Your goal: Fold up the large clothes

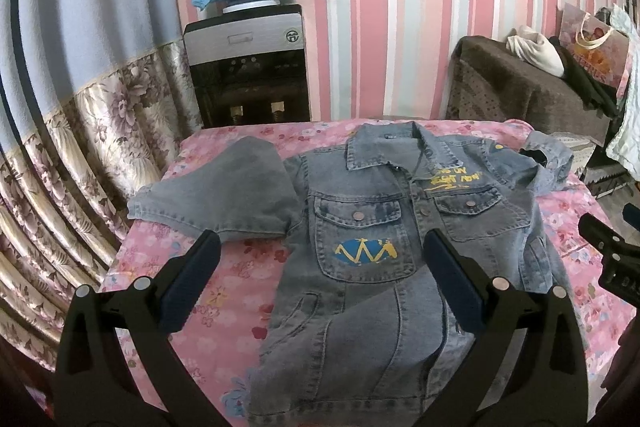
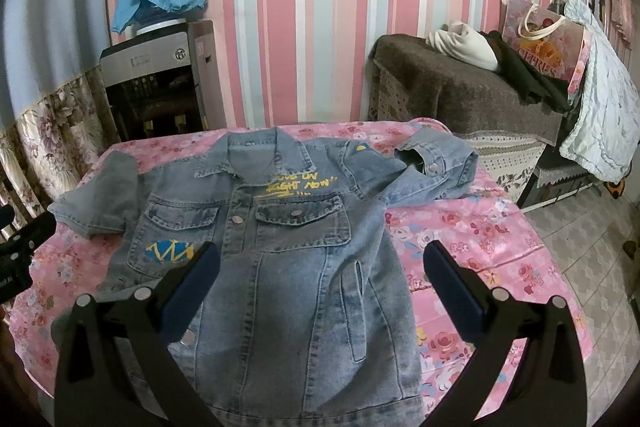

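A blue denim jacket [image 1: 380, 227] lies front-up and buttoned on a pink floral sheet [image 1: 224, 291], collar away from me. It also shows in the right wrist view [image 2: 288, 267]. Its left sleeve [image 1: 224, 191] lies spread out to the side. Its right sleeve [image 2: 432, 167] lies bunched near the far right corner. My left gripper [image 1: 320, 283] is open and empty above the jacket's lower left half. My right gripper [image 2: 320, 283] is open and empty above the lower right half. Neither touches the cloth.
A water dispenser [image 1: 248, 67] with a blue cloth over its bottle stands behind the bed [image 2: 480, 235]. A brown-covered cabinet [image 2: 460, 87] with a bag and clothes stands at the back right. A floral curtain [image 1: 80, 147] hangs on the left. Tiled floor [image 2: 592, 247] lies to the right.
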`<state>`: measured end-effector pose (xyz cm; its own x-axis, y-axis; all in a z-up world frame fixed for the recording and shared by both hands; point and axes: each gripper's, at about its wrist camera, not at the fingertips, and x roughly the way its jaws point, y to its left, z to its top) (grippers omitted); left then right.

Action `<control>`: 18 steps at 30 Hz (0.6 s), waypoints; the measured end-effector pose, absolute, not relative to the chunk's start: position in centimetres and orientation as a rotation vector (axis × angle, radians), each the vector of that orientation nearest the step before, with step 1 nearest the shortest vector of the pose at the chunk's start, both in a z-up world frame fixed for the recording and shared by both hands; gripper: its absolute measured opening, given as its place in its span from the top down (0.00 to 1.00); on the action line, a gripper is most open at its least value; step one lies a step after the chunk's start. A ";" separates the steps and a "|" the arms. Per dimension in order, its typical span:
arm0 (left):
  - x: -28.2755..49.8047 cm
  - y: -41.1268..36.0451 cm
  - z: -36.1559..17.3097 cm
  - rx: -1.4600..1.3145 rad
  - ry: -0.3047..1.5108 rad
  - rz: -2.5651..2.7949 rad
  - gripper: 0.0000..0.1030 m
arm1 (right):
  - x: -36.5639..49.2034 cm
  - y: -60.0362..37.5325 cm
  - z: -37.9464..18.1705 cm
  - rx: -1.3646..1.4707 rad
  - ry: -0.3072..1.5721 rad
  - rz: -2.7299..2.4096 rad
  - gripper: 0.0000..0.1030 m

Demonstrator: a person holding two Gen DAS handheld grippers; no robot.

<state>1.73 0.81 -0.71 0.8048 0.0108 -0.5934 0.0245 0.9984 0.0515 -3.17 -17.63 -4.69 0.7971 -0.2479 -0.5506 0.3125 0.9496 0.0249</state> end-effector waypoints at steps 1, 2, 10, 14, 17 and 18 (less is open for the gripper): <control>1.7 0.8 -0.7 0.057 0.635 -0.005 0.03 | -3.2 -17.6 -4.7 0.115 0.573 -0.303 0.02; 1.7 0.8 -0.7 0.056 0.635 -0.002 0.03 | -3.2 -17.6 -4.7 0.114 0.573 -0.305 0.02; 2.1 0.8 -0.9 0.056 0.643 0.008 0.03 | -2.9 -17.9 -4.7 0.110 0.562 -0.313 0.02; 2.4 1.0 -1.0 0.052 0.650 0.010 0.03 | -2.8 -17.8 -4.6 0.101 0.563 -0.317 0.02; 2.6 1.0 -1.0 0.054 0.649 0.013 0.03 | -2.6 -17.7 -4.5 0.098 0.552 -0.319 0.02; 2.6 1.0 -1.0 0.055 0.649 0.013 0.03 | -2.6 -17.7 -4.4 0.095 0.551 -0.319 0.02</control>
<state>2.65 0.99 -0.95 0.7968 0.0288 -0.6036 0.0053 0.9985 0.0548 -2.57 -17.70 -4.42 0.8041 -0.2721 -0.5285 0.3228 0.9465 0.0037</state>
